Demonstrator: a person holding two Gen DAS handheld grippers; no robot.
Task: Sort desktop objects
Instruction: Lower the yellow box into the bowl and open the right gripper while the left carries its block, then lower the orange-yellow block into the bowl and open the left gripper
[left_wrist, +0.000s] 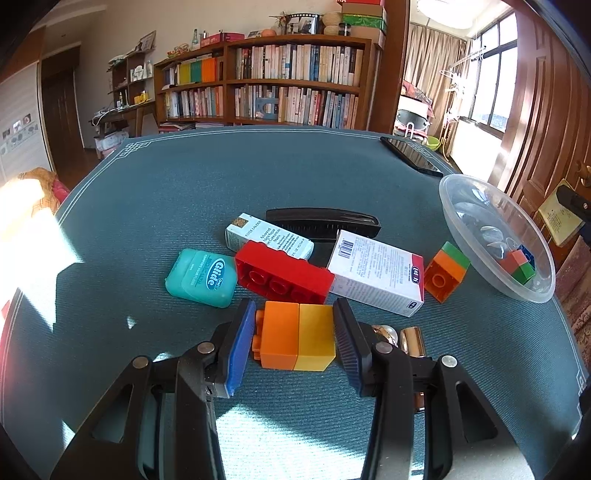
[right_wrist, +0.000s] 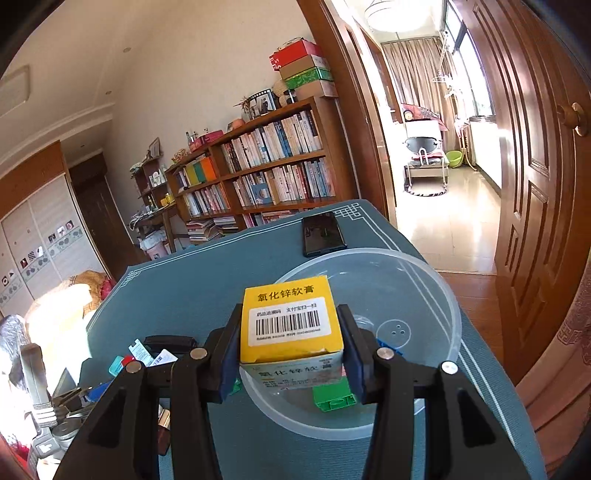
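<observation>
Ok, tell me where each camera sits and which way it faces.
Left wrist: on the left gripper, looking down over the teal mat; jaws flank an orange-and-yellow toy block.
Right wrist: on the right gripper, above the clear plastic bowl; jaws clamp a yellow ointment box.
Shared: mat, bowl, black phone, wooden bookshelf.

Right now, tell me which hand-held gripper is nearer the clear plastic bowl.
Right. The right hand-held gripper holds a yellow ointment box directly over the clear plastic bowl; the left hand-held gripper brackets an orange-yellow block well aside.
</observation>
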